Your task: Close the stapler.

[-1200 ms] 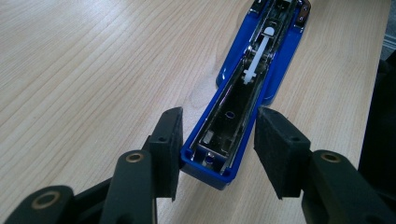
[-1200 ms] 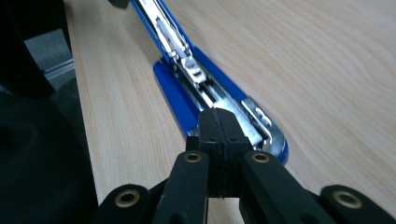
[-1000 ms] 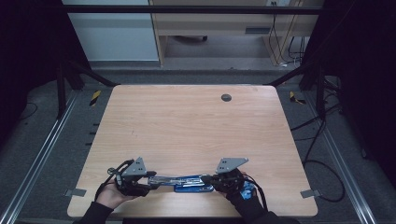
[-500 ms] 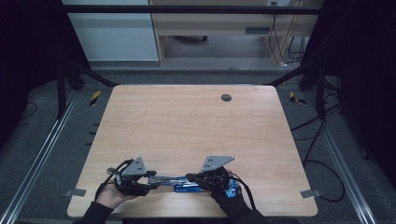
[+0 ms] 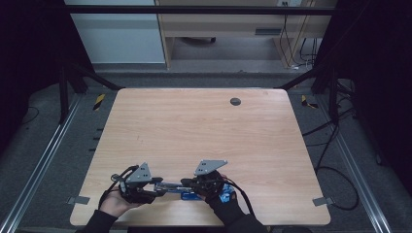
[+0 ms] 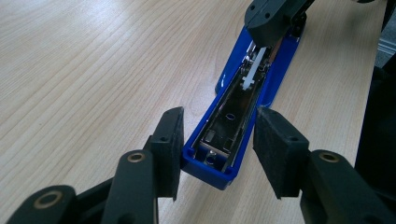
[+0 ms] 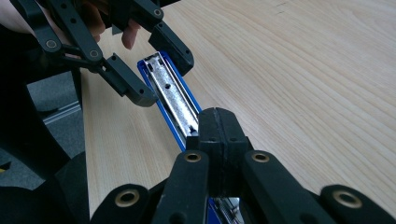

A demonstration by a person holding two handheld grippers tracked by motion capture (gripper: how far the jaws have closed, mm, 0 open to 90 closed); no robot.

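Pale wood-grain table [image 5: 194, 131], dark floor and metal rails around it; one round dark grommet [image 5: 235, 101] in the upper middle of the high view. No brand, label or writing legible anywhere.

Count: one blue stapler [image 6: 233, 116], opened flat, lying at the bottom centre of the high view; its metal staple channel faces up.

My left gripper [image 6: 217, 144]: jaws apart, straddling the stapler's near end; one pad touches the blue side, the other stands clear of it.

My right gripper [image 7: 217, 126]: jaws fully together, tips resting over the staple channel at lower centre of the right gripper view; nothing visibly clamped between them.
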